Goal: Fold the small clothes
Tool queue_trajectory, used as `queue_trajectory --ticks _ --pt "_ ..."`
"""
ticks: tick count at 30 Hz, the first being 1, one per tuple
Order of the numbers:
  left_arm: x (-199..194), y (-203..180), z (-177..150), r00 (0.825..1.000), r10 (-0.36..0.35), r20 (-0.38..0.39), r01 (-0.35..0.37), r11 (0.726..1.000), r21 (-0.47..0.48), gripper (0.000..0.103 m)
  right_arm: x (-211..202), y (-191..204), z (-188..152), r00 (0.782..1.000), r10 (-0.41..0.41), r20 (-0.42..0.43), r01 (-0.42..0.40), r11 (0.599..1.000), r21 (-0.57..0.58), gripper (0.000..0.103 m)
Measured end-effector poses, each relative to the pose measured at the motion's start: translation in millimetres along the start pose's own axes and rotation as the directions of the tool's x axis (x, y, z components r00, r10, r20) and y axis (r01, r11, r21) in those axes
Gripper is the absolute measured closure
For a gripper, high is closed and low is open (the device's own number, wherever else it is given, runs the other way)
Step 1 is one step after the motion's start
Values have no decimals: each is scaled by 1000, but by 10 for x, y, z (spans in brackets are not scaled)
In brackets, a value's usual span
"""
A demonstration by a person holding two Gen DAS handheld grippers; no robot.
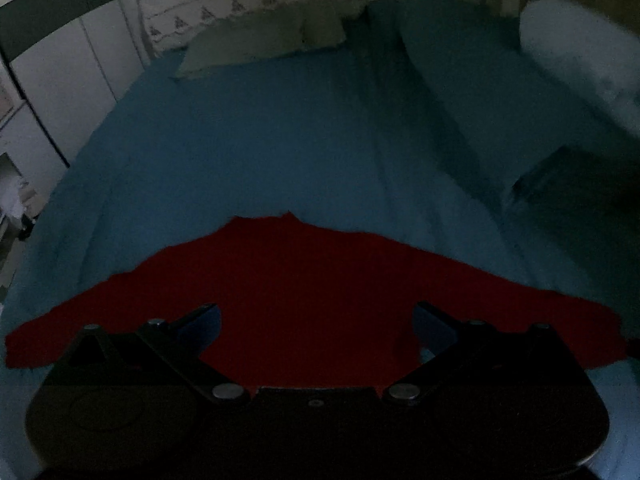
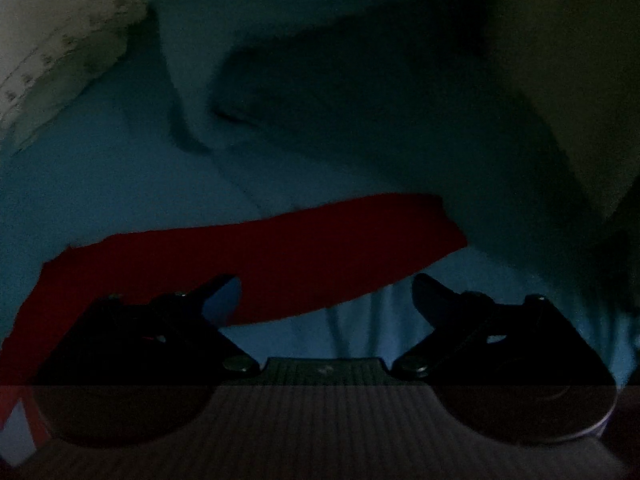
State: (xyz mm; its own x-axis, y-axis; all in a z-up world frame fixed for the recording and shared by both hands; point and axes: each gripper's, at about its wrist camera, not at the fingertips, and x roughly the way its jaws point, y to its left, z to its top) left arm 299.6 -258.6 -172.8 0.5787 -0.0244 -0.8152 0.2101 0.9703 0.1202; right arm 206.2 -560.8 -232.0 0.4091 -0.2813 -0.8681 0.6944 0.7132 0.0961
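Observation:
A small red long-sleeved garment (image 1: 296,280) lies spread flat on the blue bed sheet (image 1: 248,140), sleeves out to both sides. My left gripper (image 1: 316,320) is open and empty, its fingers hovering over the garment's lower middle. In the right wrist view one red sleeve (image 2: 320,240) stretches across the sheet. My right gripper (image 2: 326,296) is open and empty, its left finger (image 2: 224,292) over the sleeve's lower edge and its right finger (image 2: 432,296) over bare sheet.
A greenish pillow (image 1: 264,40) lies at the head of the bed, a pale bolster (image 1: 580,56) at the far right. A dark folded blanket (image 1: 448,92) runs along the right side. White cupboards (image 1: 60,64) stand at the left. The room is dim.

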Motion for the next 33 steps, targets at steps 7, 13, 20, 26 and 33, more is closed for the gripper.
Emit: queue_trajectory --ticks 7,13,20,26,33 --pt "1369 -335 -57 991 -50 -120 51 999 5 7 1212 -619 -267 996 -85 -38 92 968 235 18" --pt "1991 -505 -144 986 -36 -160 50 995 85 7 1636 -1019 -394 997 -69 42 47 917 395 23" --pt "2325 -564 -142 979 -34 -202 55 993 103 7 1811 -1188 -382 988 -76 131 14 905 424 74" --pt "2450 -509 -168 970 -63 -236 80 995 64 0 1630 -950 -230 977 -81 196 11 942 334 81" --pt "2176 -232 -38 974 -89 -210 101 994 46 0 1177 -154 33 943 74 325 -152 963 221 82"
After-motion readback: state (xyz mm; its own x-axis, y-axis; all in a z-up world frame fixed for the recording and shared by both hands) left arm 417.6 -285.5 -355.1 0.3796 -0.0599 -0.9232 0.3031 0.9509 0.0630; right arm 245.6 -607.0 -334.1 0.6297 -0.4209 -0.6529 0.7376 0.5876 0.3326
